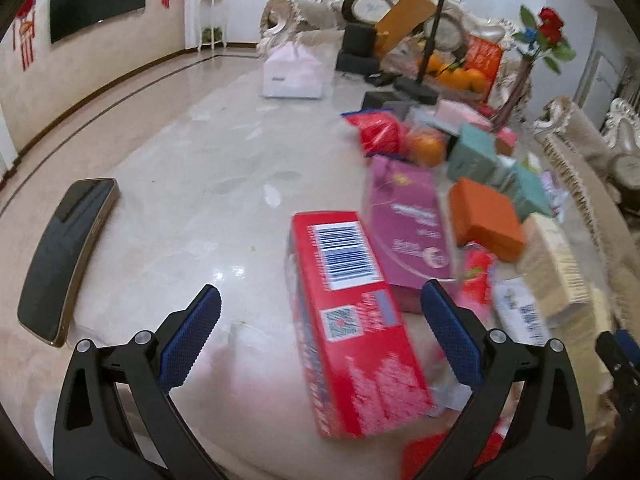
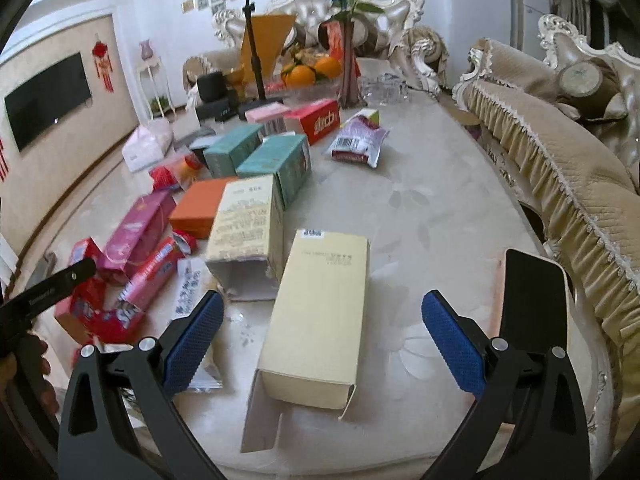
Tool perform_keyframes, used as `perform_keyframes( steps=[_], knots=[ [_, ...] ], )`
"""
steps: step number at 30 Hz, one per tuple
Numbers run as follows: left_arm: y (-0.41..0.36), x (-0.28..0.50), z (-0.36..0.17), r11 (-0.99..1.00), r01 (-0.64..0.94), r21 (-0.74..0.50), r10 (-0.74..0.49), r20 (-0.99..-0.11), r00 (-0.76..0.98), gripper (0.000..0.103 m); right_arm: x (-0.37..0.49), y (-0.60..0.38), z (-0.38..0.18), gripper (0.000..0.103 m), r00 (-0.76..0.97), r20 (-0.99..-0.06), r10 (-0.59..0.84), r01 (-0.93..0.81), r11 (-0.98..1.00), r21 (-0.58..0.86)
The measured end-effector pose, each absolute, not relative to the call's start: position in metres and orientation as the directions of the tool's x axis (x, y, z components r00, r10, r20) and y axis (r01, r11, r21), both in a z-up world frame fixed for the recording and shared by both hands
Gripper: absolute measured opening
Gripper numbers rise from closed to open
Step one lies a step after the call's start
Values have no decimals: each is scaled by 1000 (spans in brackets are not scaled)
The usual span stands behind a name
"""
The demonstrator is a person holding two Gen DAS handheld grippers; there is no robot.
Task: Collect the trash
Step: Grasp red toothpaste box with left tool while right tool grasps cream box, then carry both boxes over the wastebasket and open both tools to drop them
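A: Trash first: on my left feed the red carton [image 1: 352, 320] lies flat, barcode up, running from frame centre toward the lower right. My left gripper [image 1: 320, 332] has its blue pads spread wide, one on each side of the carton, holding nothing.

B: Touching it?

A: I cannot tell; the picture is smeared there. The right pad [image 1: 452, 336] sits just beside the carton's long edge, the left pad well apart from it. Both black arms rise from the bottom corners, pointed forward and down at the marble tabletop [image 1: 180, 200].

B: And your right?

A: The right gripper [image 2: 322, 332] is also wide open and empty, straddling the near end of a cream box [image 2: 320, 320] lying at lower centre with its end flap open. Neither pad seems to touch it.

B: Further out?

A: Left feed: a purple carton [image 1: 404, 224] and orange box [image 1: 484, 220] right of centre, a dark phone [image 1: 68, 256] at the left edge. Right feed: a second cream box [image 2: 244, 228], teal boxes [image 2: 276, 164] above it, a silver snack bag [image 2: 358, 144] upper centre, a black phone [image 2: 534, 300] at lower right.
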State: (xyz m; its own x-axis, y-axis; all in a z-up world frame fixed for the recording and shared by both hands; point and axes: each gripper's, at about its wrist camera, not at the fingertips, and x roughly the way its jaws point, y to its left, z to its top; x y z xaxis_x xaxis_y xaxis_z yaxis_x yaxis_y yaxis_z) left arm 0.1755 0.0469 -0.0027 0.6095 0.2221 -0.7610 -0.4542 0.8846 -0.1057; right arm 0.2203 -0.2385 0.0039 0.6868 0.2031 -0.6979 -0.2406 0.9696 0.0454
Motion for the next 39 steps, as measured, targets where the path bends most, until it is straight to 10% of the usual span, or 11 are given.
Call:
perform_keyframes(
  steps=[5, 7, 9, 10, 27, 39],
  knots=[
    [54, 181, -15, 895, -429, -119, 185, -778, 601, 97, 235, -240, -7, 88, 658, -732, 177, -229, 973, 30],
    [55, 180, -14, 900, -415, -135, 166, -773, 612, 87, 240, -239, -12, 62, 635, -751, 184, -236, 971, 39],
    [57, 179, -12, 907, -379, -185, 110, -763, 637, 38, 240, -241, -14, 46, 617, -756, 218, -246, 966, 77],
    [57, 179, -12, 906, -372, -200, 93, -765, 637, 36, 239, -242, -13, 45, 618, -754, 222, -248, 965, 81],
    [56, 64, 66, 950, -69, -305, -125, -574, 809, 35, 125, -283, 60, 44, 646, -549, 530, -402, 848, 345],
    [-43, 41, -125, 898, 58, -437, -434, -854, 287, 35, 85, -250, -137, 44, 211, -874, 438, -241, 890, 387]
  ],
)
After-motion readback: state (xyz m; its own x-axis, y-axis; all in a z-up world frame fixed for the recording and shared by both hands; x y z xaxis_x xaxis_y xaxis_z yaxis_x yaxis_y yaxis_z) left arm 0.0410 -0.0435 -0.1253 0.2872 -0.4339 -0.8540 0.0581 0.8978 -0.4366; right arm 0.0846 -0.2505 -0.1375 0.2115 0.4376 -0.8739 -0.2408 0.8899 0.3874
